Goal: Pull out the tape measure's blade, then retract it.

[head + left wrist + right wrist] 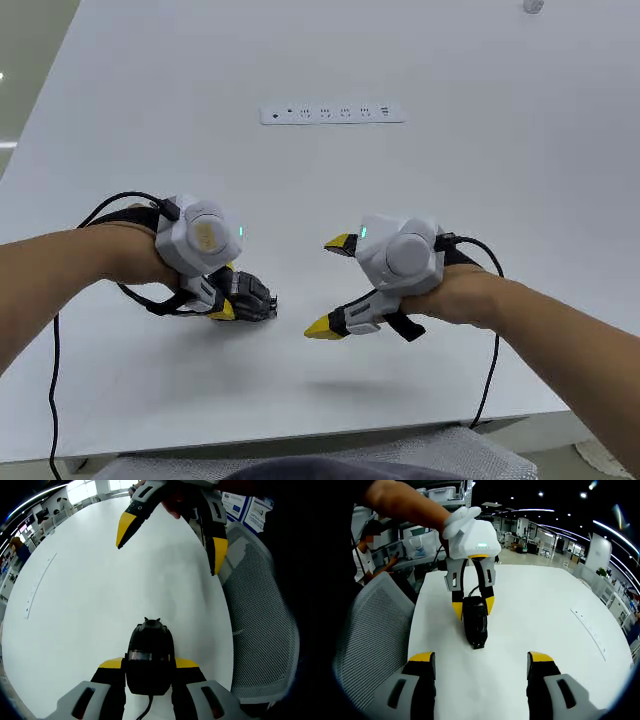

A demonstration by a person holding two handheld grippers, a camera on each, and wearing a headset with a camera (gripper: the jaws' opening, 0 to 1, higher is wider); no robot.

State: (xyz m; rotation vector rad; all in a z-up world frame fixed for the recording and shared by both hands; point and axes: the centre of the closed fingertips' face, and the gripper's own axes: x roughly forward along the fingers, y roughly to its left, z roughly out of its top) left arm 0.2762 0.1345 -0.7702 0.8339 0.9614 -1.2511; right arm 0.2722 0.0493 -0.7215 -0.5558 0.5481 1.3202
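Left gripper view: the left tool point(150, 663) clamps the tape measure point(150, 650) by its hard, probably weighty case, while the right tool point(168, 556) gapes empty, best pinching the springy blade's end hook point(152, 620).

In the head view, the body of the left gripper point(226, 303) covers most of the tape measure point(254, 297). One dark end projects past it, and the blade slot cannot be made out. In the left gripper view, the lower flanks of the case are covered by the two jaws, and the right gripper point(167, 555) is cut off above its jaws by the top edge. The markings on the power strip point(332, 113) are too small to read. A small grey object point(533, 5) is cut by the top edge and cannot be identified. The mesh chair point(420, 448) is cut by the bottom edge.
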